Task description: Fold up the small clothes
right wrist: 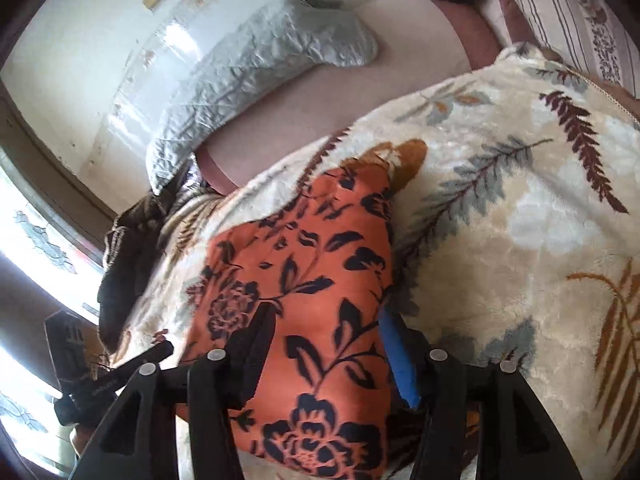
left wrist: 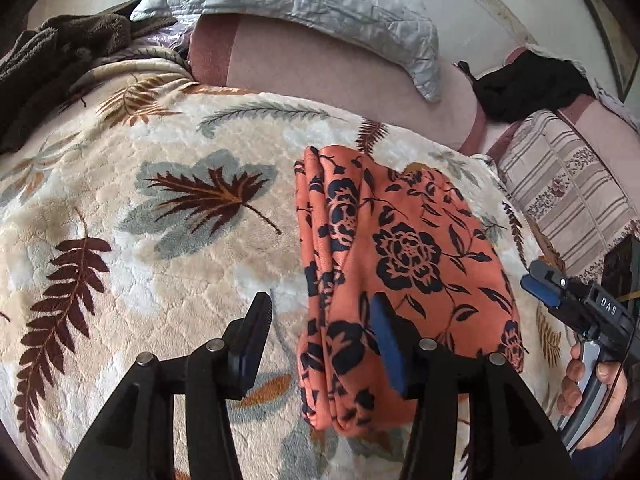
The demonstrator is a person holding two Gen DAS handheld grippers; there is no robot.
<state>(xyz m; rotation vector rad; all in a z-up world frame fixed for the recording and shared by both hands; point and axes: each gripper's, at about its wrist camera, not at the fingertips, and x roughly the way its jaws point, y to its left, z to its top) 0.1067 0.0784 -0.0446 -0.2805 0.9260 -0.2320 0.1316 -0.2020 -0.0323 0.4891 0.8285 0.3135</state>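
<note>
A folded orange cloth with dark navy flowers [left wrist: 404, 264] lies flat on a cream plush blanket with a leaf pattern [left wrist: 160, 208]. My left gripper [left wrist: 320, 312] is open over the cloth's near left edge; its right finger is above the cloth and its left finger above bare blanket. At the right edge of the left wrist view a hand holds my right gripper [left wrist: 538, 284]. In the right wrist view the same cloth [right wrist: 304, 264] fills the middle. There my right gripper [right wrist: 326, 320] hangs open just above it, with nothing pinched.
A grey quilted cover [left wrist: 320, 4] lies at the back on a pink sheet [left wrist: 328, 76]. A dark brown fleece garment [left wrist: 60, 56] sits at the far left, a black garment [left wrist: 528, 88] and a striped pillow [left wrist: 568, 184] at the right. A bright window [right wrist: 36, 248] is on the left.
</note>
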